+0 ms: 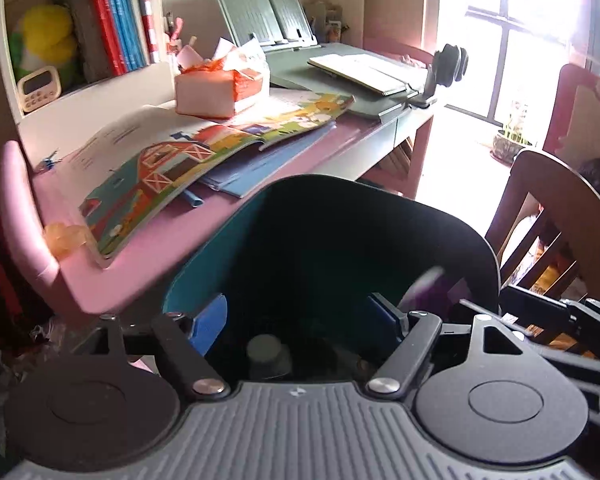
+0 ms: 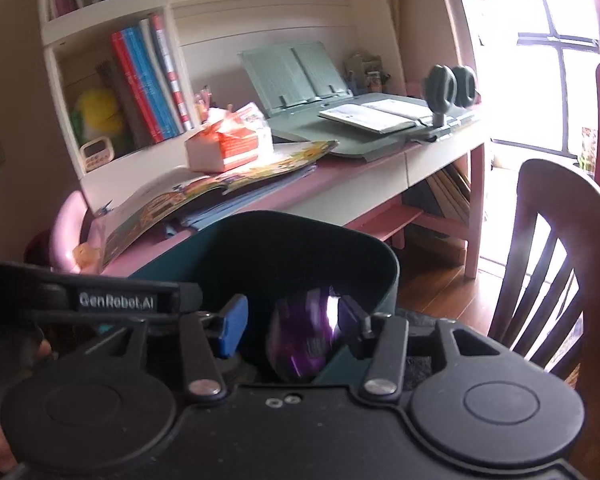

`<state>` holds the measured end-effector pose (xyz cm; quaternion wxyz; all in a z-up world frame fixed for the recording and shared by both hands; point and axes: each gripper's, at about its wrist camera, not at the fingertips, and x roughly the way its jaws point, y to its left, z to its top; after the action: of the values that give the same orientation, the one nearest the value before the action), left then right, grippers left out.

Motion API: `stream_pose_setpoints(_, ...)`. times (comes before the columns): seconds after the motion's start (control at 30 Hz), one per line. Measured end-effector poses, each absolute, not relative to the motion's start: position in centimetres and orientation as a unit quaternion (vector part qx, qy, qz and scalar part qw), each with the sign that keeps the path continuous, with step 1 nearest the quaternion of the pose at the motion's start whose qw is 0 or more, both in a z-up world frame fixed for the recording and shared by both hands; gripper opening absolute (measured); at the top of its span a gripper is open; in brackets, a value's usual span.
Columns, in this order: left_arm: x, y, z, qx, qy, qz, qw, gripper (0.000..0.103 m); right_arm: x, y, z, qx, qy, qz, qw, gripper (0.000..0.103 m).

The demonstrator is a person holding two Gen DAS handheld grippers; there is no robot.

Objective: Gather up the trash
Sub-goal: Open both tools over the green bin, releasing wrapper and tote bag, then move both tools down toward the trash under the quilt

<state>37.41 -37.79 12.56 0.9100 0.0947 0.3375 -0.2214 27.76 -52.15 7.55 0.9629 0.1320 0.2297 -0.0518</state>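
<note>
A dark teal trash bin (image 1: 228, 236) stands in front of the pink desk; it also shows in the right wrist view (image 2: 384, 276). My left gripper (image 1: 296, 320) is open over the bin's mouth, fingers apart, nothing between them. A grey-capped bottle (image 1: 266, 354) lies inside the bin. My right gripper (image 2: 292, 320) is open over the bin; a shiny purple wrapper (image 2: 300, 336) sits blurred between its fingers, not pinched. The same wrapper (image 1: 424, 284) appears blurred at the bin's right side in the left wrist view. A crumpled yellow wrapper (image 1: 64, 236) lies on the desk's left corner.
The pink desk (image 1: 172, 236) holds an open picture book (image 1: 204, 152), blue folders, a tissue pack (image 1: 220, 88), a green book stand (image 1: 264, 12) and an open notebook (image 1: 364, 70). A wooden chair (image 2: 548, 264) stands at right. Shelves with books are behind.
</note>
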Motion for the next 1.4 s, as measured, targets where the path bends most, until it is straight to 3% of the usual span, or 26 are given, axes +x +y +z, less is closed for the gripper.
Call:
stream_pose_setpoints(0.17,35.8,-35.6,13.8,0.087,0.323,-0.215,0.917,0.079,26.2,-50.2,8.5,0.098,0.230,-0.042,0.967,0.057)
stream_pose_setpoints(0.6,28.7,-26.2,16.2,0.064,0.285,-0.195,0.936,0.084,21.7,-44.3,11.4,0.066,0.216,0.012,0.974,0.059)
stream_pose_setpoints(0.77,25.8,-21.5,16.6,0.048,0.273,-0.184,0.943,0.098,20.1,-41.0,11.9,0.055,0.212,0.045,0.975,0.060)
stream_pose_setpoints(0.9,23.7,-17.3,16.6,0.039,0.263,-0.175,0.948,0.100,19.1,-37.9,11.9,0.047,0.212,0.077,0.973,0.061)
stream_pose_setpoints(1.17,20.1,-7.6,13.7,0.016,0.269,-0.125,0.955,0.101,18.6,-30.0,9.5,0.040,0.234,0.161,0.958,0.062)
stream_pose_setpoints(1.4,18.5,1.6,8.2,-0.018,0.297,-0.087,0.951,0.103,19.3,-23.0,4.0,0.042,0.266,0.228,0.936,0.062)
